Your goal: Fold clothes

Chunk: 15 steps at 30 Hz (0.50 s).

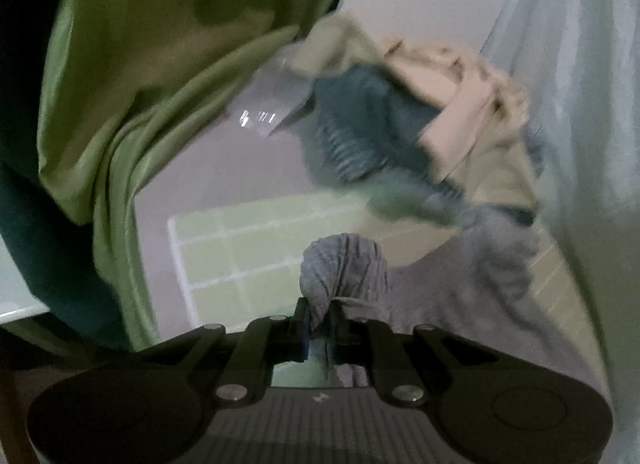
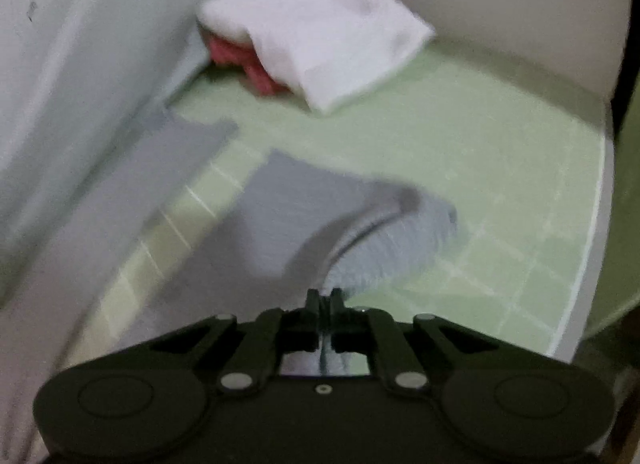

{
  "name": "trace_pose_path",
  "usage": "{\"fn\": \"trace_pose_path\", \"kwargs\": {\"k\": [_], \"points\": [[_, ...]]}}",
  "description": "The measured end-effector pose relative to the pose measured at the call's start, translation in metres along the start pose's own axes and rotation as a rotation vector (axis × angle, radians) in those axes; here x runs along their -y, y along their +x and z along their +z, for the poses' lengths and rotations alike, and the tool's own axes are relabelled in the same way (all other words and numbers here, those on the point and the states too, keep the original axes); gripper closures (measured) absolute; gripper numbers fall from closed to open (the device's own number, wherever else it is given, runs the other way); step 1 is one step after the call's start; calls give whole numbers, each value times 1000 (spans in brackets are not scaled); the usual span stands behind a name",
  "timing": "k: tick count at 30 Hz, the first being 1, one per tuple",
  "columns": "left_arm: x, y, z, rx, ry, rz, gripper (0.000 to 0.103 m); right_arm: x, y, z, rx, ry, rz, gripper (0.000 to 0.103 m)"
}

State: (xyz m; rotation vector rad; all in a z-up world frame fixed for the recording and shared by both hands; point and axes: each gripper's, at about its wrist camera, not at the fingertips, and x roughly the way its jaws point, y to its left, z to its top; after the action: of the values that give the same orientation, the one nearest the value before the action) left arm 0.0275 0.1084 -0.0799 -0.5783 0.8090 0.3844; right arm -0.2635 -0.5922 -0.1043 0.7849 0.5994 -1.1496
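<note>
grey garment (image 1: 460, 296): ribbed knit, lying partly on the green gridded mat (image 1: 224, 248), with a bunched fold standing up directly in front of the left gripper (image 1: 320, 314); left jaws closed tight on that fold, cloth visible between the fingertips. same grey garment in the right wrist view (image 2: 304, 220): spread flat on the mat (image 2: 480, 152), ribbed hem curling up at its far right edge; right gripper (image 2: 326, 300) at the garment's near edge, jaws drawn together on a thin ridge of the cloth. pile of clothes (image 1: 420, 120): beige and dark teal pieces heaped together, beyond the grey garment, off the mat's far side, blurred. green fabric (image 1: 152, 76): large hanging drape, left of the mat, reaching down past its near left corner. white folded cloth (image 2: 320, 36): on the mat's far end, well apart from the grey garment. pink item (image 2: 248, 60): beneath the white cloth, only its left edge showing. pale wall (image 2: 80, 64): along the mat's left side.
</note>
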Motion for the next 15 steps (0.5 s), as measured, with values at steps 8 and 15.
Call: {"fn": "trace_pose_path", "kwargs": {"k": [8, 15], "points": [[42, -41, 34, 128, -44, -116, 94, -35, -57, 66, 222, 45, 209, 99], [50, -25, 39, 120, -120, -111, 94, -59, -27, 89, 225, 36, 216, 99]]}}
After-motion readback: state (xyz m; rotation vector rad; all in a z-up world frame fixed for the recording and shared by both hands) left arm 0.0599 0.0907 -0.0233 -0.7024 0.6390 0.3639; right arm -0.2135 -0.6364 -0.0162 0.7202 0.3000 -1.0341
